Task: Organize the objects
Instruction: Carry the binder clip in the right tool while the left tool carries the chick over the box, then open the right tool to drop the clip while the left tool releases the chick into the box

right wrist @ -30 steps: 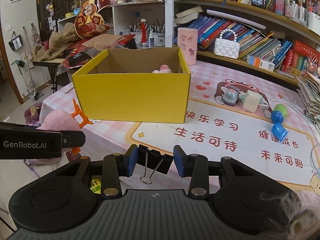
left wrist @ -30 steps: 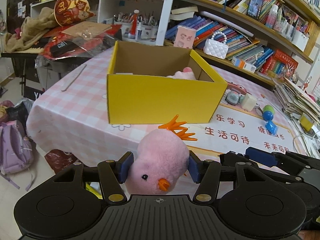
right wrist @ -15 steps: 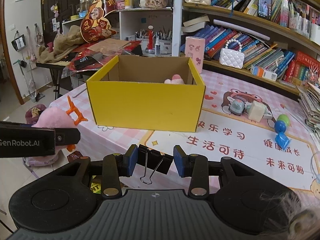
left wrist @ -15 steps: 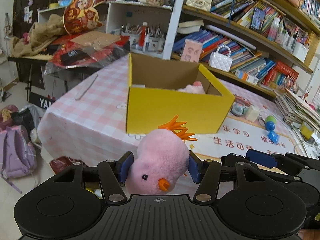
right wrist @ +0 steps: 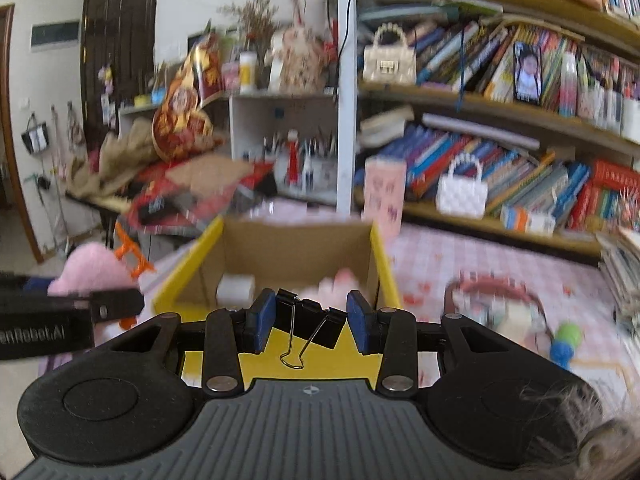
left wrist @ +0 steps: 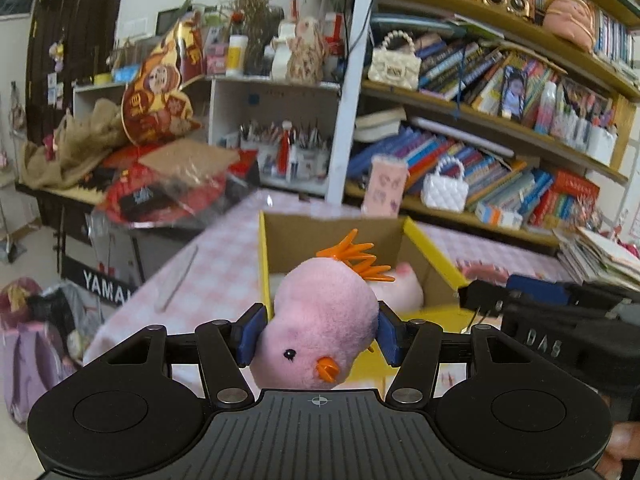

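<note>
My left gripper (left wrist: 318, 334) is shut on a pink plush chick (left wrist: 324, 320) with an orange crest, held just in front of the near wall of the open yellow cardboard box (left wrist: 436, 256). My right gripper (right wrist: 312, 322) is shut on a black binder clip (right wrist: 310, 320), held at the near edge of the same box (right wrist: 384, 260). A pink plush toy (left wrist: 404, 288) and a white block (right wrist: 236, 290) lie inside the box. The chick also shows at the left of the right wrist view (right wrist: 94, 268).
The box stands on a pink checked tablecloth (left wrist: 224, 260). Small toys, a green and blue one (right wrist: 564, 344) among them, lie on the table to the right. Bookshelves (left wrist: 500, 152) stand behind, a cluttered desk (left wrist: 160, 184) to the left.
Both grippers have risen and moved forward to the box, so its inside now shows. Each still holds its object.
</note>
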